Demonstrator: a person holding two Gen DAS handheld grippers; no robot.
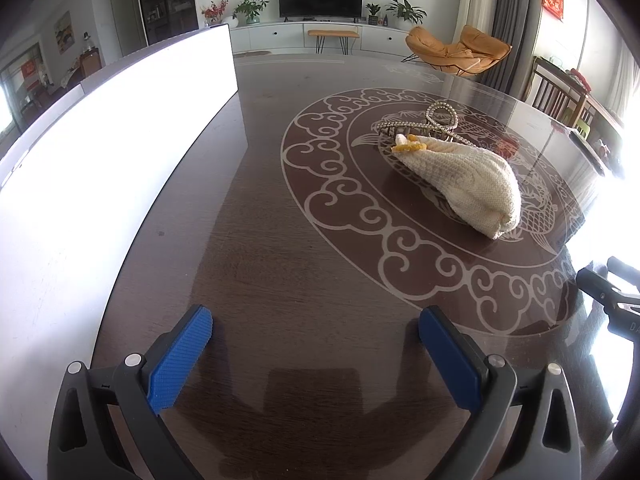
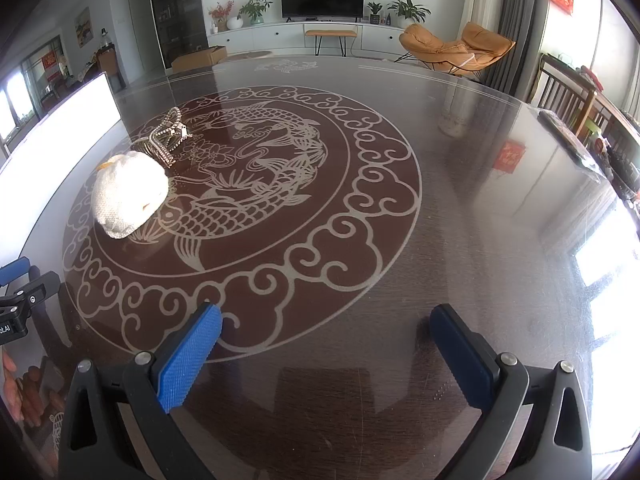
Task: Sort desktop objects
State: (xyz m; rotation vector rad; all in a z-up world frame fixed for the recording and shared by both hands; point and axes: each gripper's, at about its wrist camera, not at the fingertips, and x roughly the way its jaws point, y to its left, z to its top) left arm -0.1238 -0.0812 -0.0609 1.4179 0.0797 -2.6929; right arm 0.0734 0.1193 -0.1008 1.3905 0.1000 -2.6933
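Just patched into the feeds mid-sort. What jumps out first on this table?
The etched carp-and-cloud medallion fills the middle of the dark glossy table. On its left part, in the right wrist view, lies a cream knitted pouch, with a pearl-studded hair clip just behind it. A bright white panel stands along the table's left side, and both the left gripper and right gripper are open, holding nothing.

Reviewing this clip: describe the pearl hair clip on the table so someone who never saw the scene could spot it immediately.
Find the round carved fish medallion in the dark table. On its side nearest the big white box lies a cream knitted pouch. The pearl hair clip sits just behind it, touching: a looped claw edged in small pearls, shiny and open-framed, unlike the soft pouch.
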